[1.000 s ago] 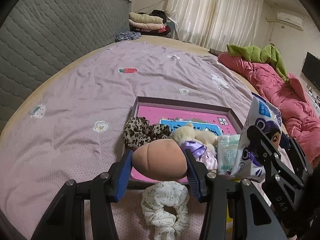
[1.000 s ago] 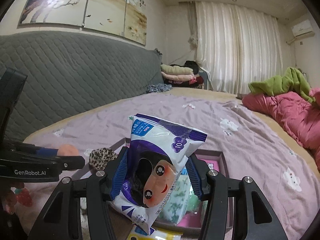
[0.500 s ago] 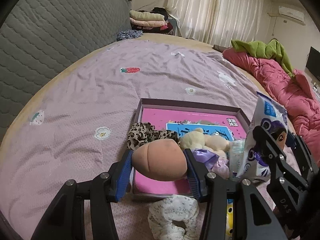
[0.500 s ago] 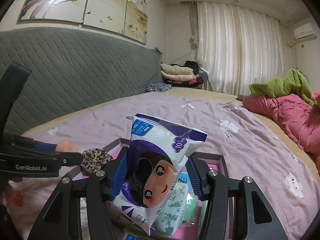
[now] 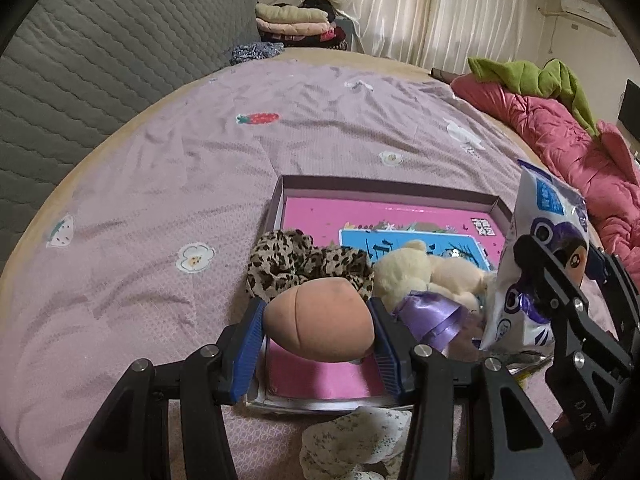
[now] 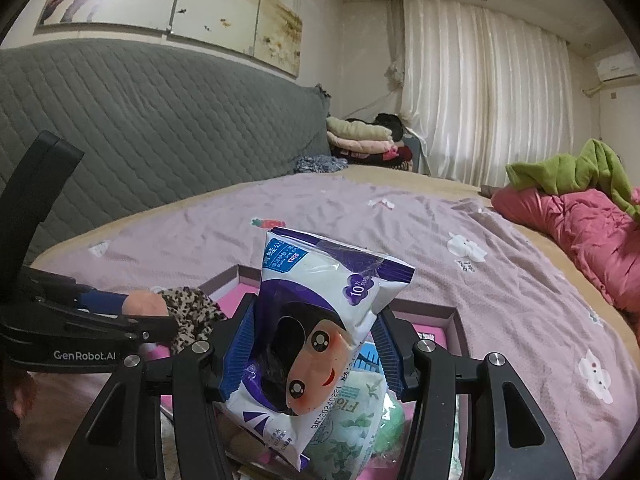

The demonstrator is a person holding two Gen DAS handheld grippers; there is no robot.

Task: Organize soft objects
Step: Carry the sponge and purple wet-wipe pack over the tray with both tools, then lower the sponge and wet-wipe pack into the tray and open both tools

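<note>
Clearly mid-delivery: left gripper [image 5: 318, 334] clamped on a peach-coloured sponge egg [image 5: 320, 326], poised over the near edge of the shallow box [image 5: 384, 190] with the pink floor; right gripper [image 6: 314, 350] clamped on a purple-and-white tissue pack [image 6: 320, 320] with a cartoon face, held upright over the box's right side. Already inside the box: a leopard-print scrunchie [image 5: 298, 262] at its near left wall, a cream plush bear [image 5: 428, 272] with a purple ribbon beside it, a green-printed packet [image 6: 352, 412] under the tissue pack. Probably next: lower each item onto a bare patch of the pink floor, clear of the bear, then ease the pads apart. Seen only from the left wrist: a pale floral scrunchie [image 5: 356, 436] on the bedspread [image 5: 160, 184] just outside the box's near wall, not yet gathered. Seen only from the right wrist: the green-printed packet, and the left gripper from the side, sponge tip against the leopard scrunchie.
</note>
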